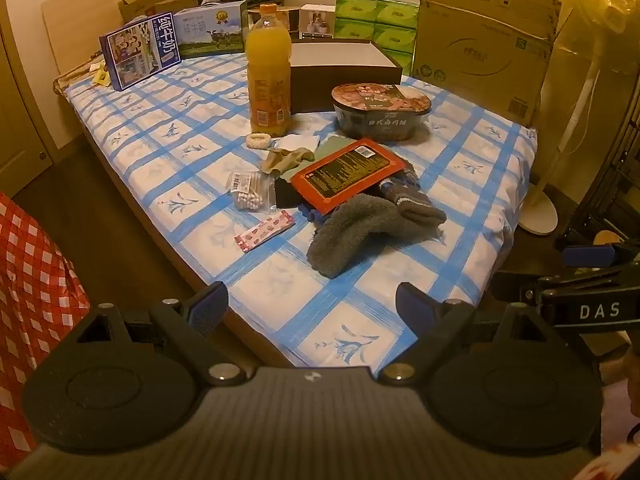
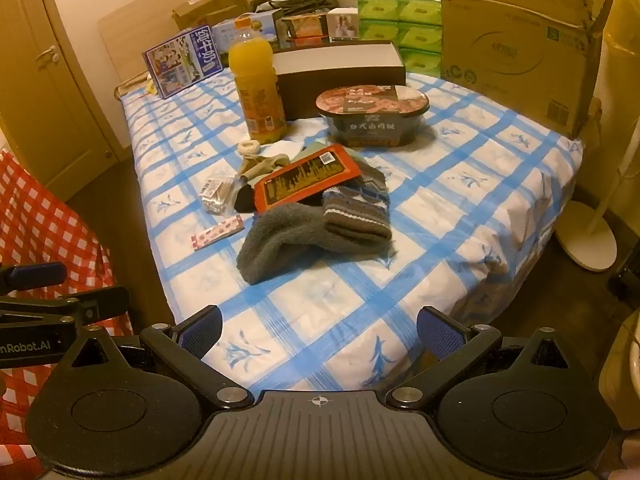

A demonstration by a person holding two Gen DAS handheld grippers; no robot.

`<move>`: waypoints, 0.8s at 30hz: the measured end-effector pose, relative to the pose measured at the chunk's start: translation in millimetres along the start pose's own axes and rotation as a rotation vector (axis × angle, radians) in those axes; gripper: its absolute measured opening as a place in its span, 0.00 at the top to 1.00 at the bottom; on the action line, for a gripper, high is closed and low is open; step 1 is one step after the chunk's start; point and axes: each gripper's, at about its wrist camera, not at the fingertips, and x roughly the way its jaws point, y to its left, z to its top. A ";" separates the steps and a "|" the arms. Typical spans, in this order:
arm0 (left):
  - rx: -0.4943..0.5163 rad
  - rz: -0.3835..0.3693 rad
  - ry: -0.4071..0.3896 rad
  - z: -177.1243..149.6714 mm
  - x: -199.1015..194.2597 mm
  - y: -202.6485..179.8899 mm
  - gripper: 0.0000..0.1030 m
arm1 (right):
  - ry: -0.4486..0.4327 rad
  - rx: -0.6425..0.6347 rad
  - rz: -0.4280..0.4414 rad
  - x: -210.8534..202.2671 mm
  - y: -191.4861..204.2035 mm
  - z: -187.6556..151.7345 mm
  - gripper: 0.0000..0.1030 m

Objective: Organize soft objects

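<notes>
Both claws hang wide open and empty at the near edge of the bed (image 1: 168, 136), the left claw (image 1: 312, 308) and the right claw (image 2: 318, 330) side by side. Straight ahead of each, well apart, lies the grey fuzzy sock (image 1: 352, 236), its long axis slanting from near-left to far-right, its toe end nearest. A striped sock (image 2: 356, 210) touches its far end, and an orange packet (image 1: 348, 174) overlaps the pile behind. Neither claw looks clearly nearer; the right seems better centred.
</notes>
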 end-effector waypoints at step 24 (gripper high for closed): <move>0.000 -0.001 -0.001 0.0 0.0 0.0 0.13 | -0.001 0.001 0.003 2.6 0.5 3.5 0.00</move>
